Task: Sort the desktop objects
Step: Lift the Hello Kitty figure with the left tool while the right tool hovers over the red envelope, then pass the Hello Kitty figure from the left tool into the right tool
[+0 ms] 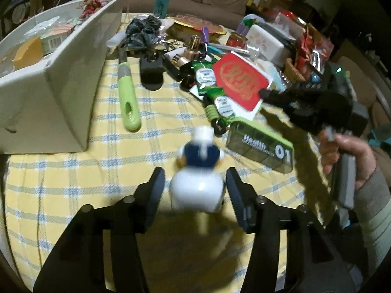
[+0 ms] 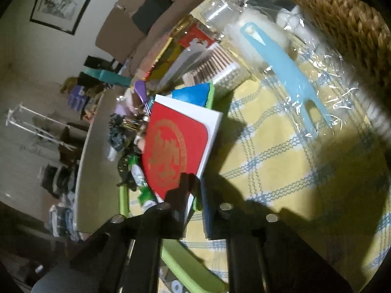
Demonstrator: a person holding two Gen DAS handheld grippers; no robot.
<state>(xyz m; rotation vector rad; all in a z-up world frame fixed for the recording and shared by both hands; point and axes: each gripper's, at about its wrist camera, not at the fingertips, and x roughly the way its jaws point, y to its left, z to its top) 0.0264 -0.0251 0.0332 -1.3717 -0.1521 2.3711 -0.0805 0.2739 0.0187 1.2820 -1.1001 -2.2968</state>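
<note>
My left gripper (image 1: 194,188) is open, with a white and dark blue figurine (image 1: 198,175) standing between its fingers on the yellow checked tablecloth (image 1: 110,175); the fingers do not touch it. My right gripper (image 2: 195,190) is shut on a red and white card (image 2: 176,146) with a gold emblem, holding it tilted above the cloth. In the left wrist view the right gripper (image 1: 264,95) holds the same card (image 1: 240,80) above the pile of objects.
A white bin (image 1: 56,78) with items stands at left. A green-handled tool (image 1: 127,97), a green "Health 01" box (image 1: 261,146), green packets (image 1: 210,83) and other clutter lie beyond. A wicker basket (image 2: 342,14) and a wrapped blue fork (image 2: 281,63) lie at right.
</note>
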